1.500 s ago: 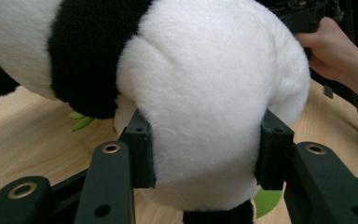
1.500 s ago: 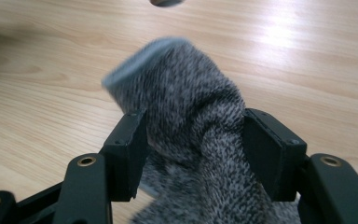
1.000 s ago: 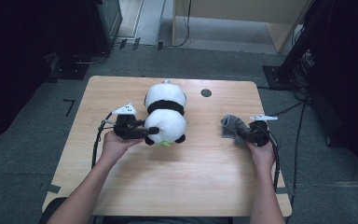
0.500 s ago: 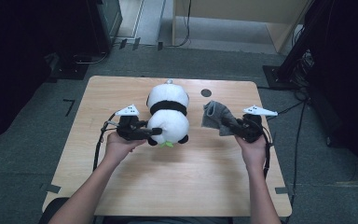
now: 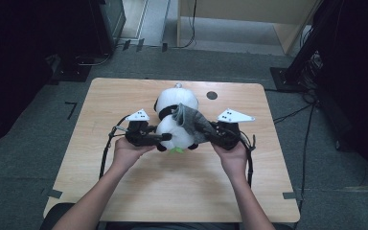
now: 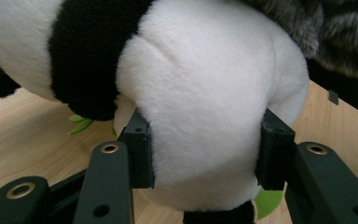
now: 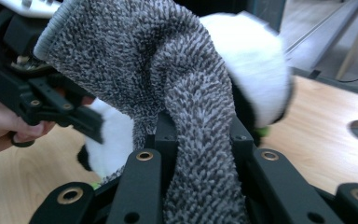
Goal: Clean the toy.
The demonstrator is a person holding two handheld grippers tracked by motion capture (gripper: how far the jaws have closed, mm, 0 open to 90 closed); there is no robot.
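Dim room, grey carpet floor, light wooden table point(image 5: 124, 191) with rounded corners and a small dark round hole point(image 5: 212, 95) near its far edge. We see a plush panda point(image 5: 175, 103) lying on the table, about centre and toward the far half, head pointing away from the person.

Left gripper point(image 5: 165, 137) comes in from the panda's left side; in the left gripper view its jaws are clamped on the white rounded lower body of the panda point(image 6: 205, 107), plush bulging between the pads (a firm squeeze). Green leaf bits point(image 6: 80, 125) show under the toy against the tabletop.

Right gripper point(image 5: 205, 135) sits at the panda's right side, jaws closed on a grey knitted cloth point(image 5: 191, 122). In the right gripper view we see the cloth point(image 7: 168, 84) pinched between the jaws and standing up in a fold, its upper part leaning toward the panda point(image 7: 256, 65). From above the cloth drapes over the panda's right flank, touching it. The left gripper point(image 7: 93, 128) shows beyond it too, held in the person's hand point(image 7: 4, 121).

Both forearms enter from the near edge.
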